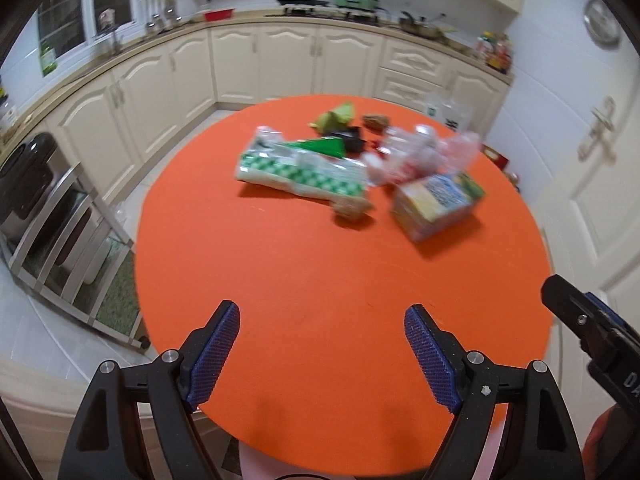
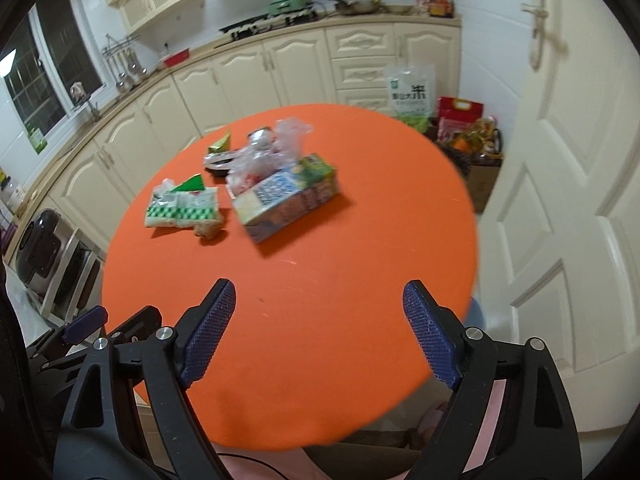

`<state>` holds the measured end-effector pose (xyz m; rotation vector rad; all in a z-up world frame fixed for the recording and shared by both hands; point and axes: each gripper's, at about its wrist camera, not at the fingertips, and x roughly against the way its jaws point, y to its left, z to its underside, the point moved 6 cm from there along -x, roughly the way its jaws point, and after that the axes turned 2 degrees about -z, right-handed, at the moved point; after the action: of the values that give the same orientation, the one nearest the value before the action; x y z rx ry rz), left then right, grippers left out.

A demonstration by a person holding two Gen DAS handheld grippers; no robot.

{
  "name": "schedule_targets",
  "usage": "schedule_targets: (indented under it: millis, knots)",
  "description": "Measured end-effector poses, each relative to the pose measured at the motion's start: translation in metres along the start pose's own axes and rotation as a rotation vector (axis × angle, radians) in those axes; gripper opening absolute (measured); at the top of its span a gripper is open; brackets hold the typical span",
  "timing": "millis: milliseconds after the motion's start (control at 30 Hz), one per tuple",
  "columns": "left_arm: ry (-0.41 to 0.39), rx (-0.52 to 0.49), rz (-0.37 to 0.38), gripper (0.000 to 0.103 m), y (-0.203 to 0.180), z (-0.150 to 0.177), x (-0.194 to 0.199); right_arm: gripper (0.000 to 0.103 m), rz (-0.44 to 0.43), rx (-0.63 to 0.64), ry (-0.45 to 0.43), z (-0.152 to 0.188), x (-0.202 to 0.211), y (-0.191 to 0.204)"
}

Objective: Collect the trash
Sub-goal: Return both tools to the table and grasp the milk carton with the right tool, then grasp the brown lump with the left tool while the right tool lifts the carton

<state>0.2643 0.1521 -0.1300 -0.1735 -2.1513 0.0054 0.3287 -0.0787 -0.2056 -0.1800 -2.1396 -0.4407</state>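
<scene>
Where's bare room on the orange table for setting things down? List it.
Free: the near half of the table, from both grippers' fingers up to the box, and its right edge. Crowded: the far-left cluster of green-checked packet, plastic bags and wrappers.

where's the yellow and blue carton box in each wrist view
Left wrist: the carton box lies right of centre on the orange table, at the pile's near right end.
Right wrist: the box sits near centre.
Shared landmark: the green-checked packet lies to its left in both.
</scene>
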Motion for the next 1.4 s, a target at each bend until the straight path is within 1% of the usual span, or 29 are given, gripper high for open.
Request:
schedule_targets:
  millis: [133, 267, 367, 467, 600, 633, 700, 767, 800, 867, 967, 1067, 1133, 1200, 1267, 1333, 1367, 1400]
  knots:
    - [0.018, 0.049, -0.014, 0.081, 0.023, -0.022, -0.024, 0.091, -0.024, 0.019, 0.034, -0.018, -0.028, 0.019]
    - [0.052, 0.092, 0.002, 0.081, 0.040, -0.042, -0.058, 0.091, -0.056, 0.013, 0.093, -0.035, -0.063, 0.030]
    - [0.082, 0.110, 0.005, 0.081, 0.048, -0.051, -0.080, 0.091, -0.035, 0.008, 0.145, -0.048, -0.097, 0.035]
    - [0.099, 0.111, 0.002, 0.081, 0.054, -0.061, -0.099, 0.091, 0.002, -0.009, 0.176, -0.057, -0.121, 0.032]
    - [0.113, 0.114, 0.009, 0.081, 0.057, -0.071, -0.117, 0.091, -0.019, -0.077, 0.234, -0.066, -0.148, 0.027]
    - [0.115, 0.115, 0.010, 0.081, 0.056, -0.071, -0.121, 0.091, -0.006, -0.090, 0.235, -0.069, -0.153, 0.025]
    - [0.118, 0.112, 0.010, 0.081, 0.051, -0.070, -0.128, 0.093, 0.024, -0.089, 0.229, -0.072, -0.159, 0.021]
    - [0.124, 0.105, 0.015, 0.081, 0.046, -0.072, -0.131, 0.092, 0.003, -0.089, 0.221, -0.073, -0.162, 0.022]
    - [0.124, 0.103, 0.016, 0.081, 0.043, -0.071, -0.131, 0.086, -0.007, -0.098, 0.226, -0.072, -0.163, 0.020]
    - [0.125, 0.096, 0.020, 0.081, 0.038, -0.072, -0.131, 0.083, -0.025, -0.092, 0.223, -0.072, -0.164, 0.019]
    - [0.126, 0.082, 0.043, 0.081, 0.026, -0.074, -0.132, 0.071, -0.056, -0.031, 0.208, -0.068, -0.159, 0.022]
    - [0.128, 0.066, 0.042, 0.081, 0.013, -0.076, -0.134, 0.061, -0.073, 0.043, 0.215, -0.060, -0.149, 0.025]
    - [0.131, 0.051, 0.046, 0.081, 0.005, -0.076, -0.135, 0.056, -0.072, 0.092, 0.227, -0.053, -0.140, 0.024]
    - [0.138, 0.041, 0.057, 0.081, -0.003, -0.077, -0.137, 0.052, -0.048, 0.142, 0.236, -0.047, -0.129, 0.019]
    - [0.141, 0.040, 0.059, 0.081, -0.008, -0.077, -0.140, 0.051, -0.014, 0.173, 0.244, -0.047, -0.127, 0.016]
    - [0.151, 0.044, 0.051, 0.081, -0.011, -0.078, -0.145, 0.059, 0.051, 0.190, 0.261, -0.047, -0.135, 0.013]
    - [0.158, 0.045, 0.048, 0.081, -0.012, -0.079, -0.148, 0.067, 0.078, 0.192, 0.261, -0.049, -0.141, 0.013]
    - [0.161, 0.046, 0.046, 0.081, -0.012, -0.079, -0.150, 0.066, 0.094, 0.197, 0.263, -0.051, -0.147, 0.013]
